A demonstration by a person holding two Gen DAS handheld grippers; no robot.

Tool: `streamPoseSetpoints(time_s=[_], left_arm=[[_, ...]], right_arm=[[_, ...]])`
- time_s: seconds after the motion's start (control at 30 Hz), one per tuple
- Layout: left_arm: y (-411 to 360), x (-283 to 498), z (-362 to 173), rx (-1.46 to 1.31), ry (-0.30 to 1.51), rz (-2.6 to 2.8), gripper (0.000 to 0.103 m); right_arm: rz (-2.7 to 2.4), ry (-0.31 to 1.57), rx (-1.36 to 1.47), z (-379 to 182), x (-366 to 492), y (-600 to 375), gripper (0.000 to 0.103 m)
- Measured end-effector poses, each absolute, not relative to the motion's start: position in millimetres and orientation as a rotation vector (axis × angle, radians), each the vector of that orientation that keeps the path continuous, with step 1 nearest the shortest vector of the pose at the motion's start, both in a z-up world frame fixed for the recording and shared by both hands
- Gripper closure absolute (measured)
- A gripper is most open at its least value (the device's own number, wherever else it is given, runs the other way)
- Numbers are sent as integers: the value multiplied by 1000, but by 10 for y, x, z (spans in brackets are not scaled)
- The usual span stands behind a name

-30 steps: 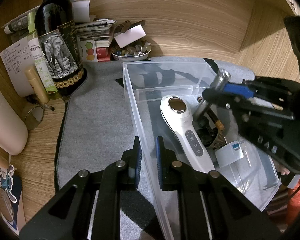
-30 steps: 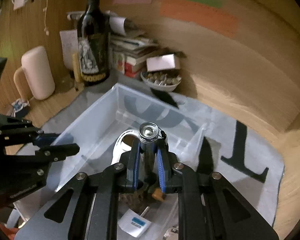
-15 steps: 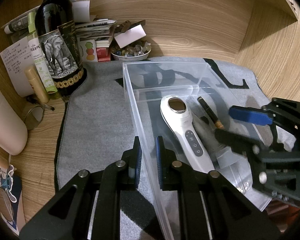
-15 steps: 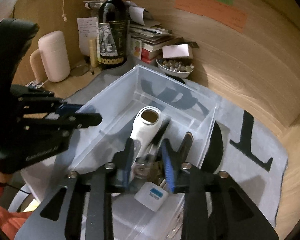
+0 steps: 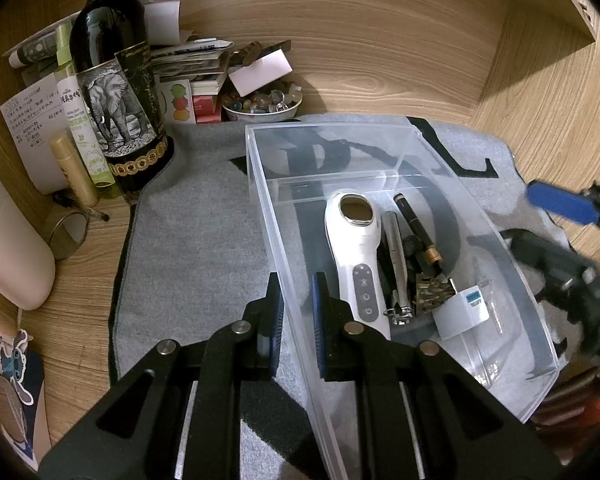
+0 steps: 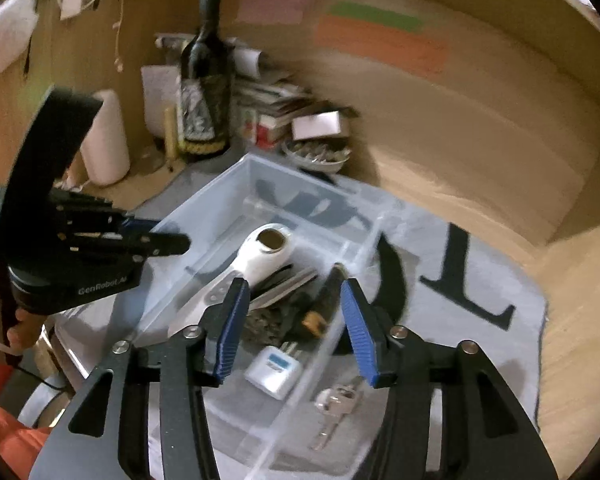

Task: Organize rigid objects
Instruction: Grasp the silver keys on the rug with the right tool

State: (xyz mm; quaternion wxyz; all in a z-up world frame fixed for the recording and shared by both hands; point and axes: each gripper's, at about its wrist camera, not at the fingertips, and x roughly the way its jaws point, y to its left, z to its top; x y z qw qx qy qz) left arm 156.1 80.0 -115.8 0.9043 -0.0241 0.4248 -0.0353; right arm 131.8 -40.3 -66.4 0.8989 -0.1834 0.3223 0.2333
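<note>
The left gripper [image 5: 296, 312] is pinching the near wall of the clear bin [image 5: 260, 184]. Just beyond it lie a white handheld device [image 5: 356, 248] and a metal flashlight [image 5: 394, 256]: stiff, smooth, best gripped mid-barrel. The right gripper [image 6: 292, 320], jaws just opened and empty, hovers above. Only its view shows keys [image 6: 336, 400].

Both wrist fisheyes look steeply down along their own fingers, close over the clear bin [image 5: 452, 184] on the grey mat [image 5: 196, 240]. Left view faces from the bin's left wall, right view from its near right side. Both share the bin, the wine bottle [image 6: 204, 92] and the wooden back wall [image 6: 480, 128].
</note>
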Motion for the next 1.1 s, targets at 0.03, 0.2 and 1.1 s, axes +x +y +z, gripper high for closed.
streamPoseSetpoints(time_s=[0.03,0.2,1.1], left_arm=[[800,1561,-1158,-50,878,-73,91],[802,1561,-1159,-50,878,-73,91],[782,1571,-1151,-42,886,-66,91]], right_arm=[[467,657,-369,-628,1311,-459,55],[388,639,-346,-568,1282,-717,53],[375,927,-246,-1528,1422,-1105,51]])
